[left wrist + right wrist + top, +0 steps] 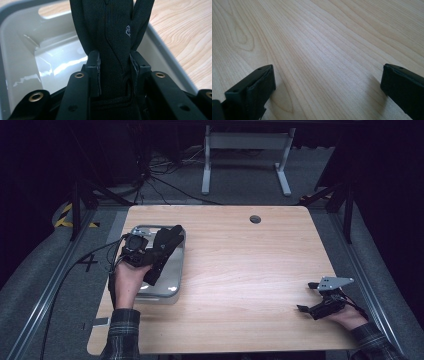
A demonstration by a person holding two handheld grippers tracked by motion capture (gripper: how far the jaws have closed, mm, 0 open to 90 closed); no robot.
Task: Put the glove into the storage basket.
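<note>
Meanwhile, left gripper [113, 72] clamps black glove [110, 32] over grey bin [30, 45]

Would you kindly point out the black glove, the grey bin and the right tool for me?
black glove [110, 32], left gripper view, on the fabric above the clamping pads.
grey bin [176, 270], high view, on its right rim.
right tool [306, 296], high view, midway between its open fingertips.

Wooden table [240, 270] w/ round cable hole [255, 219] near its far edge. Beyond the table: white desk frame [245, 155] & loose cables [165, 175] on grey carpet. Yellow-black hazard tape [64, 215] left of the table.
</note>
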